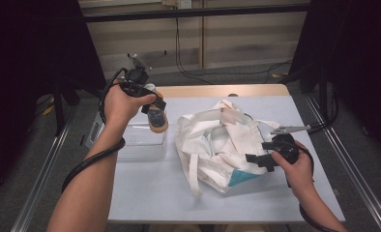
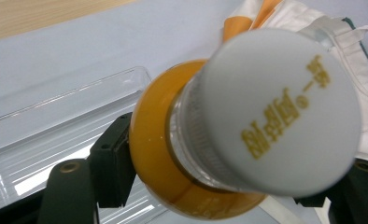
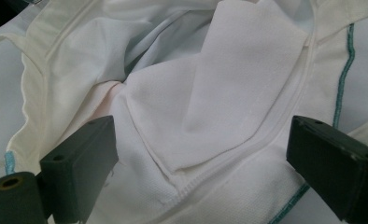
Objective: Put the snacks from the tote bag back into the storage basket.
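Two grippers in play, one per hand. The left gripper [image 1: 154,110] is up over the left half of the table [image 1: 145,193], and its jaws are clamped on one bottle [image 1: 157,121] — orange liquid inside, a white cap on top with gold lettering. In the left gripper view that bottle [image 2: 173,154] sits square between the two black pads, cap pointing toward the camera, pads pressed against its sides. Just below and beside it lies one clear plastic tray [image 1: 140,140], its ribbed wall catching the light; the bottle hangs above the tray's right end, and whether it touches the rim cannot be told. Over on the right, one white cloth bag [image 1: 217,140] lies crumpled in the middle of the table, with teal stitching along a seam and a teal corner near the front. The right gripper [image 1: 256,158] hovers at the bag's right edge — jaws spread wide, nothing pinched. In the right gripper view the two pads stand well apart with the bag's white fabric [image 3: 210,102] spread between and beyond them, folds and one flap visible, neither pad pressing on it.
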Demonstrator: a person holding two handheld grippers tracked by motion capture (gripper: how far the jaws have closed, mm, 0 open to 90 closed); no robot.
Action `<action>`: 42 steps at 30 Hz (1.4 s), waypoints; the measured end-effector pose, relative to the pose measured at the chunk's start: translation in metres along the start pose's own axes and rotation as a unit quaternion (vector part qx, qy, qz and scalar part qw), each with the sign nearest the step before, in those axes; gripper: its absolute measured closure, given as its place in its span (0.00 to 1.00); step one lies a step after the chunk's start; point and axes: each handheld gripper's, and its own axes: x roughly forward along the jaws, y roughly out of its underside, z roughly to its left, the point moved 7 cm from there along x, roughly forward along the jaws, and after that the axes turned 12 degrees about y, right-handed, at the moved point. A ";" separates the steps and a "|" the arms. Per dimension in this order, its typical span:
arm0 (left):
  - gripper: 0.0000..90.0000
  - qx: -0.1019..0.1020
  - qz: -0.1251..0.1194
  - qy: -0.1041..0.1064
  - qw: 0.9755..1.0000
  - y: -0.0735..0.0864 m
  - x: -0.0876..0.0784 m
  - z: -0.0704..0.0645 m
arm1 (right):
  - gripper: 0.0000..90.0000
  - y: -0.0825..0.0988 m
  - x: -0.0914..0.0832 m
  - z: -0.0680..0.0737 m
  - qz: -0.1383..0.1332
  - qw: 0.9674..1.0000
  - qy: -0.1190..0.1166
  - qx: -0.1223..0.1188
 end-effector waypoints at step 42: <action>0.33 -0.029 0.014 -0.004 0.999 0.029 0.014 0.025 | 0.09 -0.002 0.002 0.004 -0.001 1.000 -0.006 0.002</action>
